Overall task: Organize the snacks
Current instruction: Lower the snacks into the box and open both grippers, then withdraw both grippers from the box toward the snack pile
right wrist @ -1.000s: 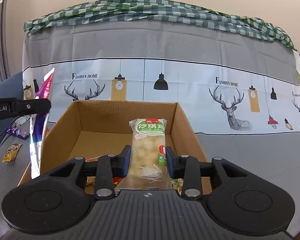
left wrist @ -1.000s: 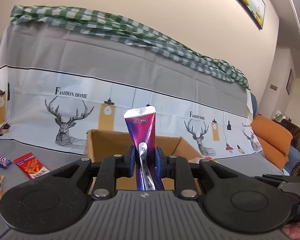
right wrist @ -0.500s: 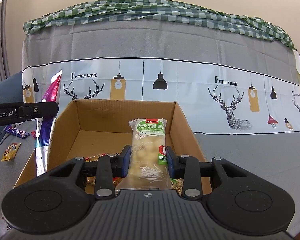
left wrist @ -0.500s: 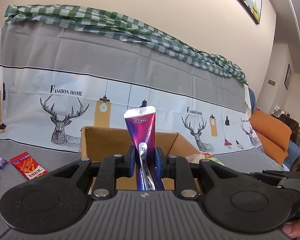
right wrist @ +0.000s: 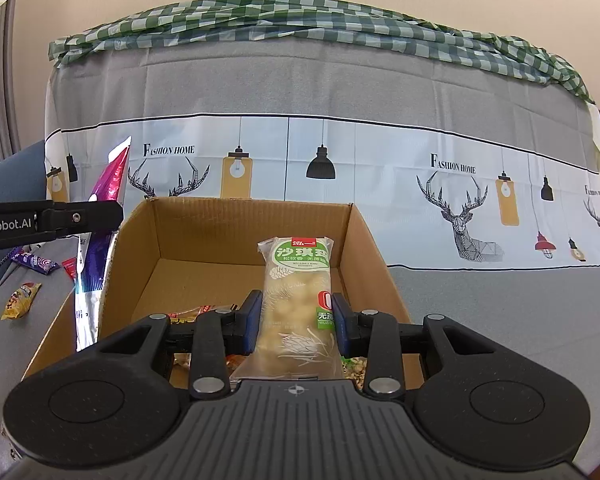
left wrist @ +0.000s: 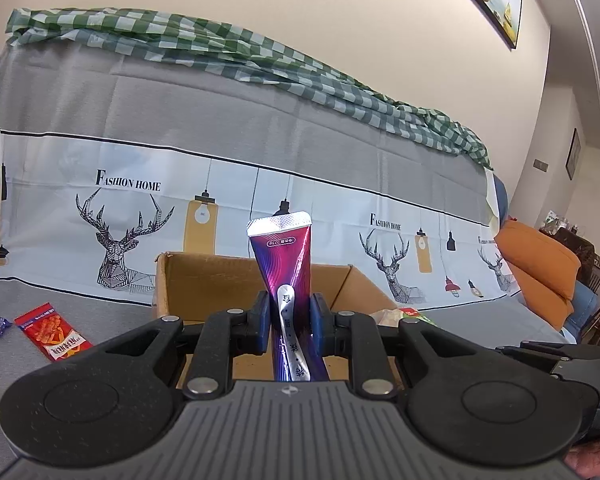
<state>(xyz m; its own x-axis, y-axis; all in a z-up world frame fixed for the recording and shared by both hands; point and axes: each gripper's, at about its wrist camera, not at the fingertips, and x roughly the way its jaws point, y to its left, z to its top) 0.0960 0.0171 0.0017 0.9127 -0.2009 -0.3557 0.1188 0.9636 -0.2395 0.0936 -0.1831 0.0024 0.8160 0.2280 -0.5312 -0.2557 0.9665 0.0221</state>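
Observation:
My left gripper (left wrist: 287, 312) is shut on a tall purple-magenta snack pouch (left wrist: 284, 264), held upright over the near left edge of the open cardboard box (left wrist: 204, 276). In the right wrist view the pouch (right wrist: 100, 232) hangs at the box's left wall (right wrist: 128, 264). My right gripper (right wrist: 296, 312) is shut on a green-and-white pastry packet (right wrist: 298, 280), held above the box's near half. Several snacks (right wrist: 196, 312) lie on the box floor under it.
The box sits on a grey sofa cover with deer prints (right wrist: 460, 216). Loose snacks lie left of the box: a red packet (left wrist: 52, 332), a purple packet (right wrist: 36, 262) and a yellow packet (right wrist: 20, 300). An orange cushion (left wrist: 540, 276) is at the right.
My left gripper with the pouch has moved right, closer to the box's left wall. My right gripper with the pastry packet has stayed almost still over the box.

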